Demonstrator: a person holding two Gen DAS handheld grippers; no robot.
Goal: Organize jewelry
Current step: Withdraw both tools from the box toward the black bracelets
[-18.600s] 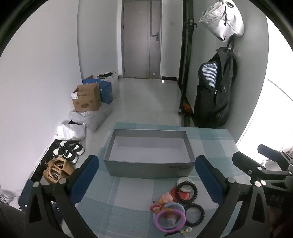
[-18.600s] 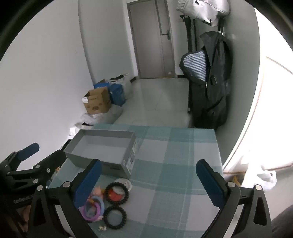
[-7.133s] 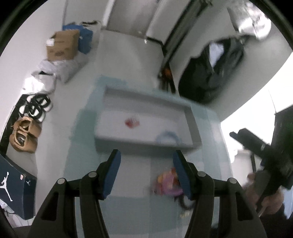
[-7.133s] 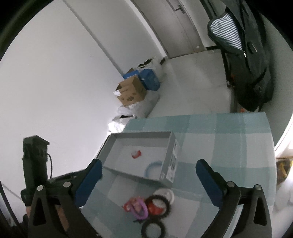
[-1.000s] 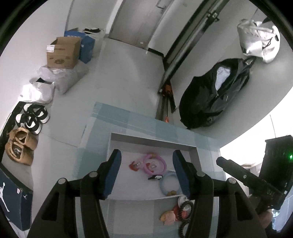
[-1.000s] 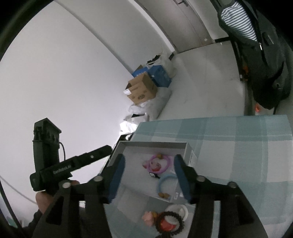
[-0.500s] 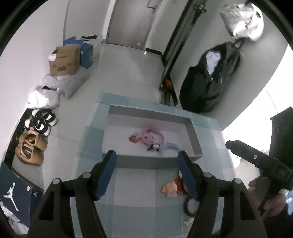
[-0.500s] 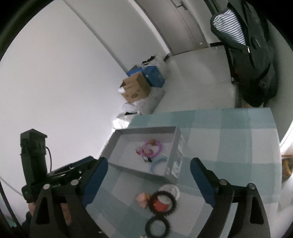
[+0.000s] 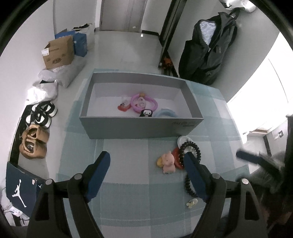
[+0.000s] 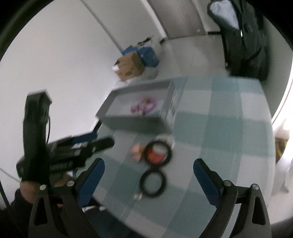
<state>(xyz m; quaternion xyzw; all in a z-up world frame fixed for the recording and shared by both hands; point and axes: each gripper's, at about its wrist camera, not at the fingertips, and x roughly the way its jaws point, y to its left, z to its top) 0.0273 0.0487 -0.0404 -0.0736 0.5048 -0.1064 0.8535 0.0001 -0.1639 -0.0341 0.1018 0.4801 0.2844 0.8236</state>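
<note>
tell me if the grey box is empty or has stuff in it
Not empty. The open grey box holds a pink ring, a red piece, a small black figure and a pale blue ring.

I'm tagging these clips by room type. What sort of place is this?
Probably a home entryway: a door at the far end, shoes on the floor by the wall, and a jacket hanging near the table.
</note>
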